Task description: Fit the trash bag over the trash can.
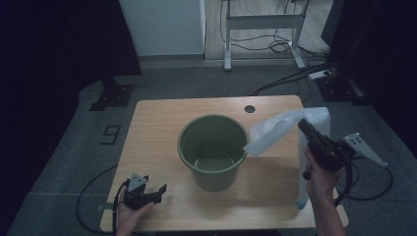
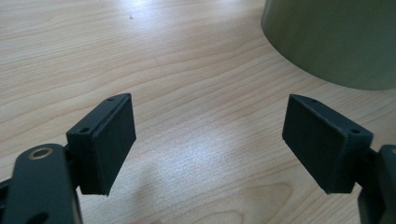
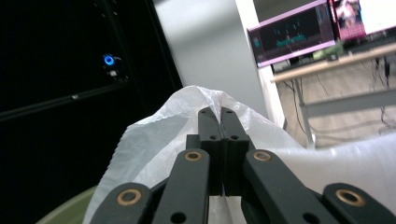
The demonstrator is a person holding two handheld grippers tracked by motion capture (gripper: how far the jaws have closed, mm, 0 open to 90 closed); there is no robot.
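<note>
Right gripper (image 1: 302, 124) is clamped on a white plastic bag (image 1: 280, 129), lifted beside the green bucket (image 1: 212, 150); lining it seems next. Left gripper (image 2: 210, 140) rests spread apart on the worktop (image 1: 157, 142), likely needed to open the bag's mouth.

The high view is dim and slightly soft, its left and right edges falling into near black. The brightest patches are the pale wall panel and floor at the top; the table (image 1: 162, 142) reads a muted tan, and the green bucket (image 1: 212, 150) casts a faint shadow around its base. The left gripper view is far brighter: even light on the wood, with a washed-out glare at the top edge and a soft sheen between the black pads (image 2: 114, 140), which are sharp. In the right gripper view the white plastic bag (image 3: 154, 135) glows, the monitors (image 3: 299, 35) are blurred, and the left half is black.
</note>
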